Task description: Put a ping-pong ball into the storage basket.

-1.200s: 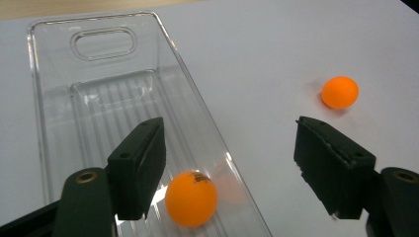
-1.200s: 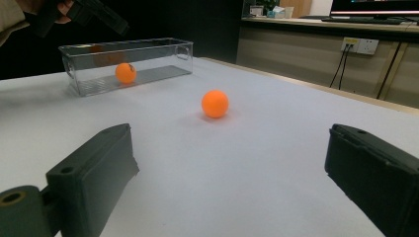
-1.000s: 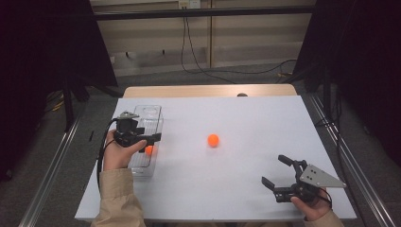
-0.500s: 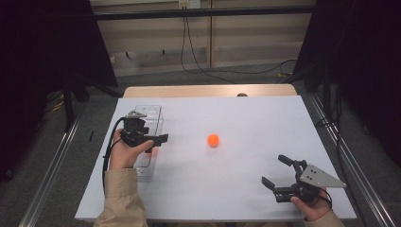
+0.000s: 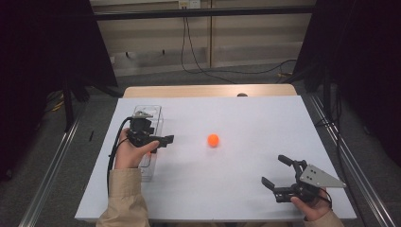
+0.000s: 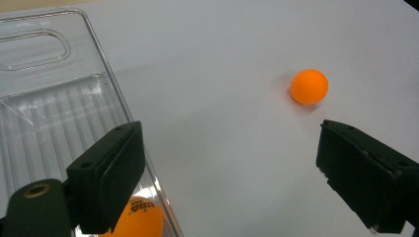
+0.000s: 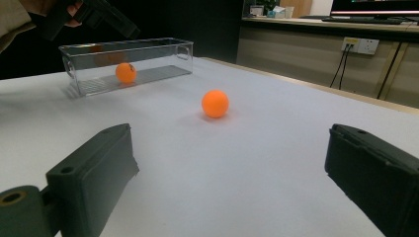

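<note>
Ball (image 6: pixel 136 217) in clear bin (image 6: pixel 59 108), below left gripper (image 6: pixel 232 163); jaws just opened, empty.

The orange ball in the clear box (image 6: pixel 136 217) bears a small dark printed mark, seen in the left gripper view just beside the gripper's jaw. Its letters are too small and blurred to read. No other print or label is legible.

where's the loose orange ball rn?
In the high view the small orange ball lies on the bare white table near its centre, right of the clear plastic bin, apart from both grippers.
</note>
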A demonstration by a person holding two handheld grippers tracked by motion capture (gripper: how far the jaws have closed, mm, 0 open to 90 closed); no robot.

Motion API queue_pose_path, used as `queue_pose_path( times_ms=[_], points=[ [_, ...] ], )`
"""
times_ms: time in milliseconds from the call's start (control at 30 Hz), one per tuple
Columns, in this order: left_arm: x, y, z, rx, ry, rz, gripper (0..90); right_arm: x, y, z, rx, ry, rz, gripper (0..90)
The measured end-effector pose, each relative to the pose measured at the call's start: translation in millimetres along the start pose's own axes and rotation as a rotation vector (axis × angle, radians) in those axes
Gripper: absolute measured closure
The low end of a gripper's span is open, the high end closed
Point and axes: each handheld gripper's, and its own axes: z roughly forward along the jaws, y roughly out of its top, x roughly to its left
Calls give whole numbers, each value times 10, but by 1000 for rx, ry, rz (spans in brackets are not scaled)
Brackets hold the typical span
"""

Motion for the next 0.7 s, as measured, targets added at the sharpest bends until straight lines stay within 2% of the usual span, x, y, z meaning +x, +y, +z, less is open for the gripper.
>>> queue_pose_path(
  times_ms=[567,700],
  points=[
    [-75,16,71,8,-4,7,112,0,1,0,-2,0,-1,42],
    [-109,25,99,11,-16,16,112,-1,1,-1,-2,1,0,42]
  ],
)
